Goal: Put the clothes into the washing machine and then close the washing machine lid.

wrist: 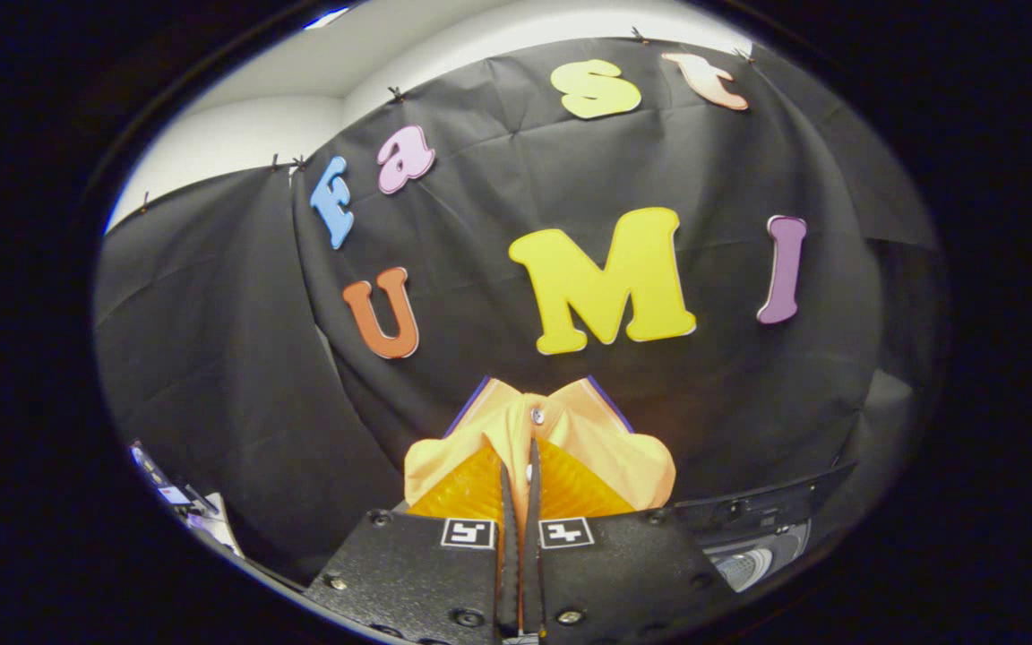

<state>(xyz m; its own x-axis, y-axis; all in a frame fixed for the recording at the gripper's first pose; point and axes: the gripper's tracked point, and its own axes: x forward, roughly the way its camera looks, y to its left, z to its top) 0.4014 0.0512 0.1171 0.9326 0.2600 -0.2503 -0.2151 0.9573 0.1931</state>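
Note:
A yellow-orange garment (pixel 552 448) with a dark blue edge and a small snap button hangs bunched in front of the booth's black cloth wall. My gripper (pixel 520 479) is shut on its fabric, with both fingers pressed together on a fold and the cloth bulging out on either side of them. Low and to the right of the fingers I see part of the washing machine (pixel 753 537): a dark raised lid or control strip with the light drum rim under it. The garment is held up in the air, above and to the left of that opening.
At the lower left, beside the cloth wall, lie some small cluttered items (pixel 180 502) on a light surface. A white wall (pixel 238 134) rises above the black cloth.

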